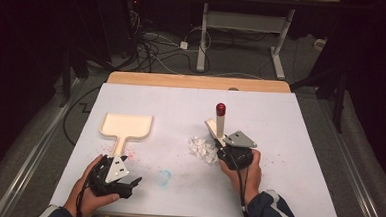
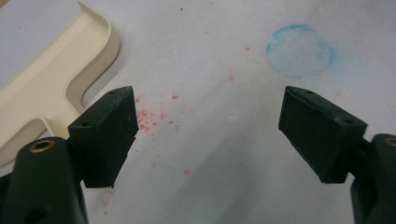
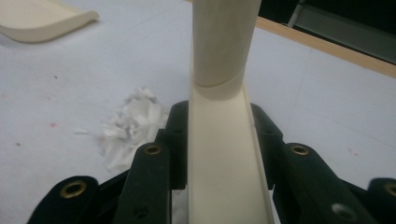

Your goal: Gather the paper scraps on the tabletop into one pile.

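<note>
- Clearly, the right gripper (image 1: 222,142) has its fingers (image 3: 175,140) closed on a cream brush (image 1: 219,124), pressing on the two sides of its flat, channel-shaped part; in the right gripper view that part runs straight up between them.
- Above the grip the brush becomes a round cream handle with a dark red cap (image 1: 221,109) at the top.
- Its long axis stands close to upright in the high view, cap end up, lower end down at the gripper just above the table (image 1: 298,159).
- A small heap of crumpled white paper scraps (image 1: 202,148) lies on the table just to the left of the right gripper, close beside the brush's lower end; whether the brush touches it cannot be told.
- The left gripper (image 1: 127,185) has its fingers (image 2: 109,135) spread wide with nothing between them, over bare white table speckled with red crumbs (image 2: 152,119).
- A faint blue ring mark (image 1: 164,177) is on the table ahead of the left gripper, between the two hands.
- A cream dustpan (image 1: 126,127) lies flat on the left part of the table, its tray away from the person and its handle pointing back toward the left gripper, which sits near the handle's end without gripping it.
- The dustpan's tray looks empty.
- Dustpan and brush are well apart, with the paper scraps between them, nearer the brush.
</note>
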A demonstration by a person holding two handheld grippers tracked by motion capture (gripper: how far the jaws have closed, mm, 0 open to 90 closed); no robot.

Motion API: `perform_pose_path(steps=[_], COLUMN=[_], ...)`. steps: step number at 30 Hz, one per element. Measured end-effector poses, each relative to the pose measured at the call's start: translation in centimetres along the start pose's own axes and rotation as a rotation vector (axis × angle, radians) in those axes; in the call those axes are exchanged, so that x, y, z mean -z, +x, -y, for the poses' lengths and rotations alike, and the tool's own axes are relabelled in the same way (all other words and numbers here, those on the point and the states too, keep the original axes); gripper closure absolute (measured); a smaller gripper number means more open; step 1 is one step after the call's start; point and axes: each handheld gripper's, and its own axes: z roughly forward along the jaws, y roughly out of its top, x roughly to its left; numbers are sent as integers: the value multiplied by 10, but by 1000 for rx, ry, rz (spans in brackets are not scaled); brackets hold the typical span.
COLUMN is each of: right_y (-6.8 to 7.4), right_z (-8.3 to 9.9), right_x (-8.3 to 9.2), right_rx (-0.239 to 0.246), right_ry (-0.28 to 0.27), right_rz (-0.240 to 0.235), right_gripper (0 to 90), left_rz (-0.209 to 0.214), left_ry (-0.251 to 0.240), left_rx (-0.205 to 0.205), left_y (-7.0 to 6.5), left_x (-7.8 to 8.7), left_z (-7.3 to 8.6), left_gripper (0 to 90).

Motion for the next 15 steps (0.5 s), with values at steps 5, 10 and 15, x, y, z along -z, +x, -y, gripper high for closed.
perform_pose_path(steps=[5,10,15], right_y=[13,11,-7], right_z=[-6,-10,-11], right_x=[-6,-5,5], right_rx=[0,33,14], right_ry=[-21,-32,-63], right_rz=[-6,6,-37], right_gripper=[677,677,677], left_rz=[3,1,-2], left_ry=[-2,-3,4], left_rx=[6,1,-11], left_y=[-1,0,-1], left_x=[0,1,1], left_z=[0,1,0], left_gripper=[190,190,190])
